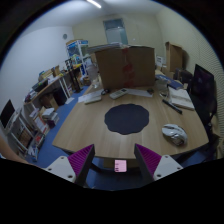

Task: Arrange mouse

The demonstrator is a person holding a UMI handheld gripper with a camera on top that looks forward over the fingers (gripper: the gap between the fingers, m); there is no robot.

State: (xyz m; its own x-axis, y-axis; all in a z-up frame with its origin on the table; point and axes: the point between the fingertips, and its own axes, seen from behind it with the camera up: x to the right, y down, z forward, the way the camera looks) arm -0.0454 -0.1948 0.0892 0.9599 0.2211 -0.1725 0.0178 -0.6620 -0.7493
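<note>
Wide apart, the hand-held gripper (113, 160) hovers with nothing between its pink-padded fingers (80, 159).

Beyond the fingers lies a round black mouse mat (126, 118) on the light wooden tabletop (85, 125); the grey computer mouse (174, 132) rests off the mat, to its right, near the tabletop's edge and well ahead of the right finger. A brown cardboard box (124, 68) stands at the far side, and a black office chair (203, 92) sits to the right.

Mouse (174, 132) right of mat (127, 118) on table (90, 128), probably box (125, 68) behind
</note>
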